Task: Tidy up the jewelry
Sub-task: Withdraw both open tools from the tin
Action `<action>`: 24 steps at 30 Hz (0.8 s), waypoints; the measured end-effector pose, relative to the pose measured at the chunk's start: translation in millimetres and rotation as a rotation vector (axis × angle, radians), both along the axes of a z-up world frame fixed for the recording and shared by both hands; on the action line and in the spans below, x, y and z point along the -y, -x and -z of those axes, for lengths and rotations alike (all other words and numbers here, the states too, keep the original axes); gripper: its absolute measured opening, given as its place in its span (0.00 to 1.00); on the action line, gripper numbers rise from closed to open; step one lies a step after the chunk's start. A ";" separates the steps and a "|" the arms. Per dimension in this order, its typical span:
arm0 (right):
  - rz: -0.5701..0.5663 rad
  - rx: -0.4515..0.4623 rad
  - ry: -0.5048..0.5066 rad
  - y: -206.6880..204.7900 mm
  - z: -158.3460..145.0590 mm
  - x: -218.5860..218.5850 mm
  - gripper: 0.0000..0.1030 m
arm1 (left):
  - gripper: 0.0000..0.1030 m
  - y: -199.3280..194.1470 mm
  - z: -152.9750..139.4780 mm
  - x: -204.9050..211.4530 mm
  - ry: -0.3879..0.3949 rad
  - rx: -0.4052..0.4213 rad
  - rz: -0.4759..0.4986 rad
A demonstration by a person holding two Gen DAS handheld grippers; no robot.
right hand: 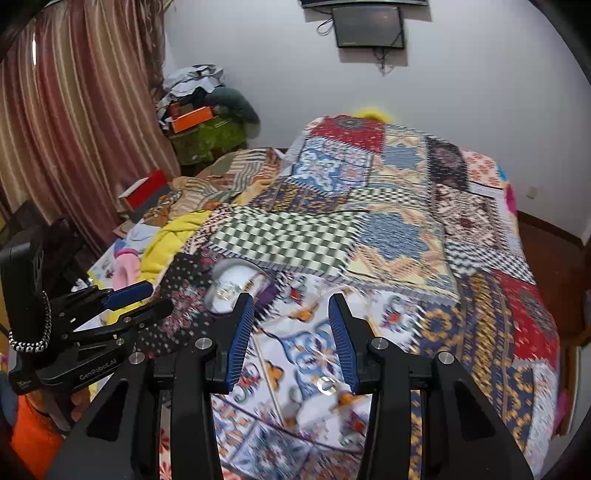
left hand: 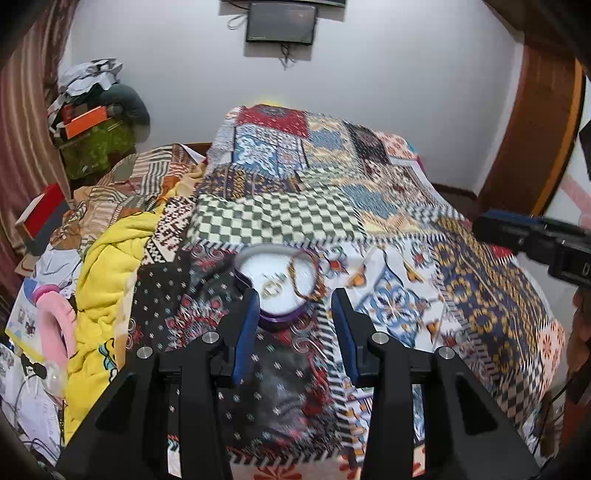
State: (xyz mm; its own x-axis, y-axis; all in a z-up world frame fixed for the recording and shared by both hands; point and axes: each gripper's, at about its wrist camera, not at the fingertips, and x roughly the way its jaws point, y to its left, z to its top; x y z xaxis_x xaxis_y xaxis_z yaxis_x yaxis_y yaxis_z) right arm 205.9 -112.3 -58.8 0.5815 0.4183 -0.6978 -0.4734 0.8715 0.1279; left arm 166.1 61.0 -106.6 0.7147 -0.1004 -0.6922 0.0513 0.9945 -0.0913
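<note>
A heart-shaped purple box [left hand: 275, 284] with a white lining sits on the patchwork bedspread [left hand: 388, 206]. Inside it lie gold pieces [left hand: 271, 288] and a beaded bracelet [left hand: 299, 273] draped over its rim. My left gripper [left hand: 295, 299] hangs open just before the box, nothing between its fingers. In the right wrist view the same box [right hand: 236, 284] lies ahead to the left. A silver ring [right hand: 325, 384] rests on the bedspread [right hand: 406, 229] near my right finger. My right gripper [right hand: 291, 306] is open and empty. The left gripper [right hand: 136, 299] shows at the left, held by a hand with a chain bracelet.
A yellow blanket [left hand: 107, 280], a pink cushion [left hand: 55, 321] and papers crowd the bed's left side. A red box [left hand: 44, 214] lies by the striped curtain [right hand: 66, 129]. A pile of clothes and an orange box [left hand: 86, 123] stands in the far corner. A screen [left hand: 282, 22] hangs on the wall.
</note>
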 end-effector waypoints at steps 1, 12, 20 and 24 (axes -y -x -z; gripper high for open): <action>0.010 0.006 0.009 3.4 -0.1 3.1 0.38 | 0.39 2.0 1.5 3.7 -0.007 -0.006 0.009; 0.053 -0.076 0.073 23.3 40.2 28.7 0.38 | 0.44 17.6 46.6 28.8 -0.006 -0.137 0.061; 0.016 -0.203 0.116 39.3 88.4 26.8 0.38 | 0.44 15.9 81.5 25.8 0.007 -0.228 0.056; -0.009 -0.236 0.125 40.5 101.2 19.1 0.38 | 0.44 10.3 88.0 25.5 0.017 -0.240 0.068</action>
State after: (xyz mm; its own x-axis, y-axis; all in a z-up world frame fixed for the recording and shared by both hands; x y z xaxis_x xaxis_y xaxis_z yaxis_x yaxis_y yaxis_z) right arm 165.4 -131.4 -160.0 0.3931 0.3245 -0.8603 -0.4512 0.8833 0.1271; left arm 155.8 35.5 -194.6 0.5216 -0.1558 -0.8388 0.0925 0.9877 -0.1260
